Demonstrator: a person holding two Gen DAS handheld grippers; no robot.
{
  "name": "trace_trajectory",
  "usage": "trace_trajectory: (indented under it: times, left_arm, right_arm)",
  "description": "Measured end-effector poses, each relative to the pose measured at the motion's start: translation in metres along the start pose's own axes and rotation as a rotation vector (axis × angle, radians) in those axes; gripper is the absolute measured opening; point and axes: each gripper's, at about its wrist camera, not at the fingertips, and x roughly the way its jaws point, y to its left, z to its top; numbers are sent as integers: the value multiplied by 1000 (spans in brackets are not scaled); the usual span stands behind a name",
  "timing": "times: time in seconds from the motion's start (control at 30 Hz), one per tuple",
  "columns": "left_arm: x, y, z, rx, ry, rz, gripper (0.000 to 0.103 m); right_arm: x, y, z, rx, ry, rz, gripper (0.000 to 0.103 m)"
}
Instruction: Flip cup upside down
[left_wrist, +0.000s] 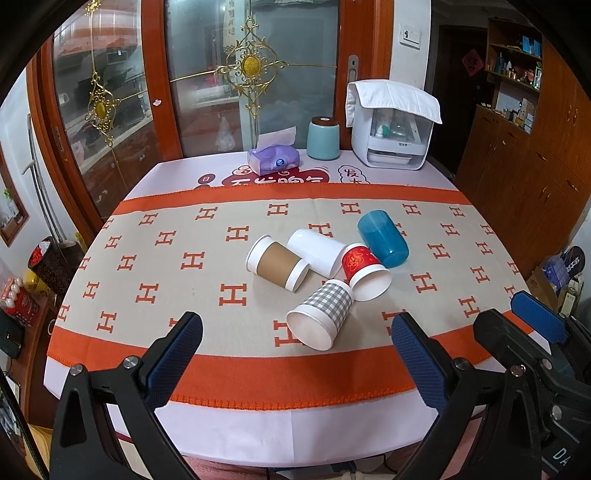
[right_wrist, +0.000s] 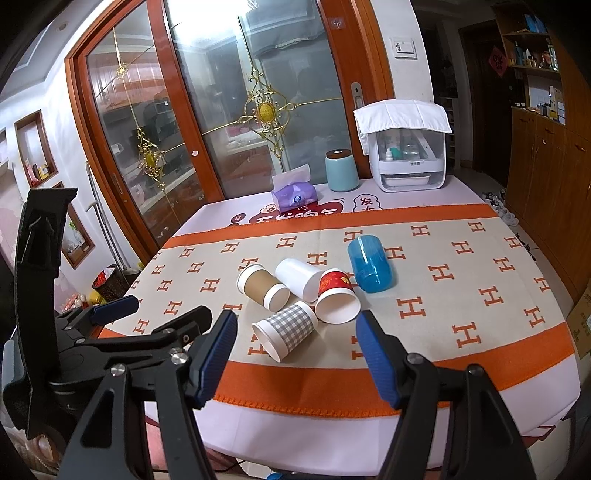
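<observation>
Five cups lying sideways, clustered mid-cloth: gingham cup (left_wrist: 320, 318) nearest; brown-sleeved cup (left_wrist: 277, 263), white cup (left_wrist: 317, 252), red cup (left_wrist: 365, 271), blue tumbler (left_wrist: 383, 238) behind it. Left gripper (left_wrist: 295, 347) and right gripper (right_wrist: 295, 354) gaping wide, holding nothing, short of the gingham cup.

You have five cups lying on their sides, clustered mid-bench. The brown cup (left_wrist: 277, 267) with white ends lies leftmost, its mouth toward you and to the right. Just beside it, the white cup (left_wrist: 317, 252) points its closed base away from you. The red cup (left_wrist: 364, 272) touches the white one, its white mouth open toward you. The checked cup (left_wrist: 320, 314) lies nearest you, its mouth facing you and left. The blue cup (left_wrist: 384, 238), translucent plastic, lies farthest right, just beside the red one.
</observation>
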Motion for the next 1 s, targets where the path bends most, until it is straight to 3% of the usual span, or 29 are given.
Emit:
trace_trajectory:
  times: [0.73,0.83,1.0]
  left_arm:
    - [22,1,3,-1,48,-4,101]
    - [33,2,5,-1,75,-31,101]
    - [64,7,17,14,145,-148,101]
  right_arm:
    - [22,-5,-1,34,48,13,67]
    - [31,-10,1,49,71,13,67]
    - [54,-27,7,113,129,5,67]
